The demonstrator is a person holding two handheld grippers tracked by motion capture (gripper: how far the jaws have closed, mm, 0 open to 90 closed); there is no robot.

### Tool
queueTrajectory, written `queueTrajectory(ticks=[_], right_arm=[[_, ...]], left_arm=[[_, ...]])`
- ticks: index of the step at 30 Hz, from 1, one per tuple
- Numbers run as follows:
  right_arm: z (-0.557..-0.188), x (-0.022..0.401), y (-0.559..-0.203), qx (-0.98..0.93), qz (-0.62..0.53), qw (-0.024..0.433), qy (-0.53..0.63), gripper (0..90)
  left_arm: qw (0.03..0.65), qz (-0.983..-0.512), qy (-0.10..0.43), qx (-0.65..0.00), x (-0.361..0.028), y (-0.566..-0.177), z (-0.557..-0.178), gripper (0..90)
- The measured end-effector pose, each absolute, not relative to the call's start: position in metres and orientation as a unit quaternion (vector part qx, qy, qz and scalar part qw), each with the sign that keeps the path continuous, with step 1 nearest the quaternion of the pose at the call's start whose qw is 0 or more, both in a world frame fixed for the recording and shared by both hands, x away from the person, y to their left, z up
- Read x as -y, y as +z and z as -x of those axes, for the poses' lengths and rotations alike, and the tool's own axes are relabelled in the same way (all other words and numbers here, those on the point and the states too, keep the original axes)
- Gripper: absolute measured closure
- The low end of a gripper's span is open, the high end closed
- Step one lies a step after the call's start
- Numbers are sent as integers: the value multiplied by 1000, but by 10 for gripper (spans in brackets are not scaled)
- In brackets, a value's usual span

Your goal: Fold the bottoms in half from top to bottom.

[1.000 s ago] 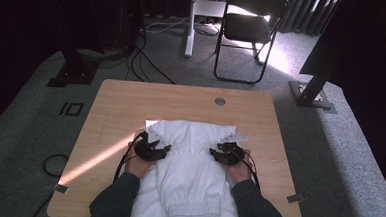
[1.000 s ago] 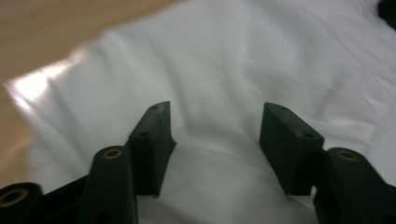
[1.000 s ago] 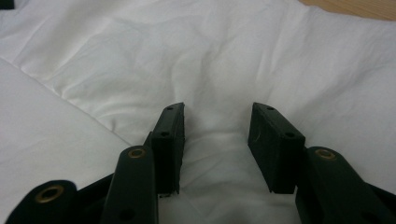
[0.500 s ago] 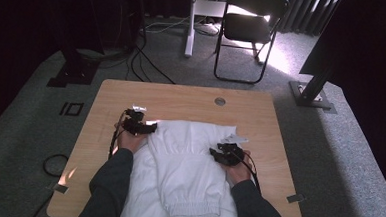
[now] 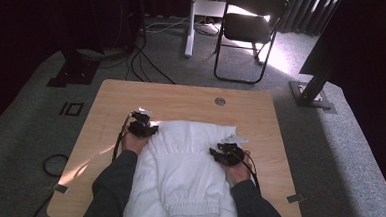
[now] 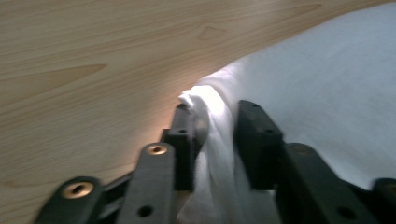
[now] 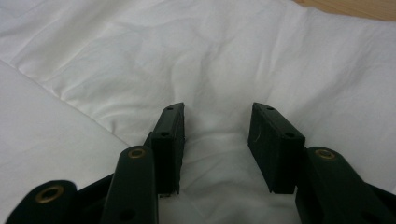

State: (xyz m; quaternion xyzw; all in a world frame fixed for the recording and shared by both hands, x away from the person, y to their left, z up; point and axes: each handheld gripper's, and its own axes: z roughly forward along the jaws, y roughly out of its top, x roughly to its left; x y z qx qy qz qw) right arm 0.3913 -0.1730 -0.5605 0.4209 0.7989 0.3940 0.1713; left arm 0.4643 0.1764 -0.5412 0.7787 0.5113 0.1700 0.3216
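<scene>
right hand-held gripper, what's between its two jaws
In the right gripper view, the right hand-held gripper has only flat white garment in its jaw gap; the cloth lies beneath, unpinched.

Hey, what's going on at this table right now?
A person is working on a white garment spread across a wooden table, with a two-jaw gripper in each hand. The left gripper is at the garment's far left corner; its jaws have just been closing, and a fold of fabric is bunched between them. The right gripper rests on the cloth at the garment's right side, jaws apart with nothing pinched.
</scene>
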Motion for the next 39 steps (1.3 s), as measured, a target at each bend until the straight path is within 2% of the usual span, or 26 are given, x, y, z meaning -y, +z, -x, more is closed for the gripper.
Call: queueTrajectory(ticks=[3, 4, 7, 11, 13, 14, 16, 19, 23, 26, 29, 31, 32, 34, 39], right_arm=[[-398, 173, -555, -810, -422, 150, 379, 551], [-401, 174, -552, -811, -426, 141, 375, 576], [-412, 182, -538, -793, -448, 176, 374, 578], [-439, 202, -522, -755, -499, 177, 387, 468], [-455, 208, -521, -749, -517, 170, 379, 399], [-455, 208, -521, -749, -517, 170, 379, 399], [-470, 211, -526, -743, -536, 178, 359, 345], [-483, 218, -538, -737, -561, 173, 336, 311], [-489, 222, -547, -735, -569, 148, 337, 318], [-488, 220, -546, -745, -558, 147, 335, 430], [-485, 215, -544, -754, -550, 137, 332, 627], [-485, 212, -543, -765, -541, 130, 324, 792], [-485, 212, -542, -766, -542, 118, 325, 835], [-486, 213, -541, -767, -542, 116, 325, 858], [-484, 216, -519, -766, -521, 151, 345, 864]], left_arm=[[307, -791, 182, -497, -171, -539, -463, 782], [304, -793, 184, -494, -170, -539, -463, 786], [311, -793, 180, -492, -172, -540, -464, 787], [319, -790, 174, -494, -175, -541, -464, 782], [321, -790, 174, -494, -176, -541, -464, 779], [321, -790, 174, -494, -176, -541, -464, 778], [328, -786, 169, -496, -178, -542, -464, 776], [334, -784, 167, -496, -179, -543, -464, 771], [339, -782, 164, -497, -181, -544, -464, 769], [343, -778, 166, -500, -181, -545, -463, 770], [345, -775, 169, -502, -180, -545, -461, 784], [348, -774, 162, -504, -180, -545, -462, 807], [350, -772, 161, -506, -180, -545, -462, 819], [350, -769, 151, -513, -184, -543, -464, 848], [386, -745, 147, -524, -196, -519, -470, 864]])
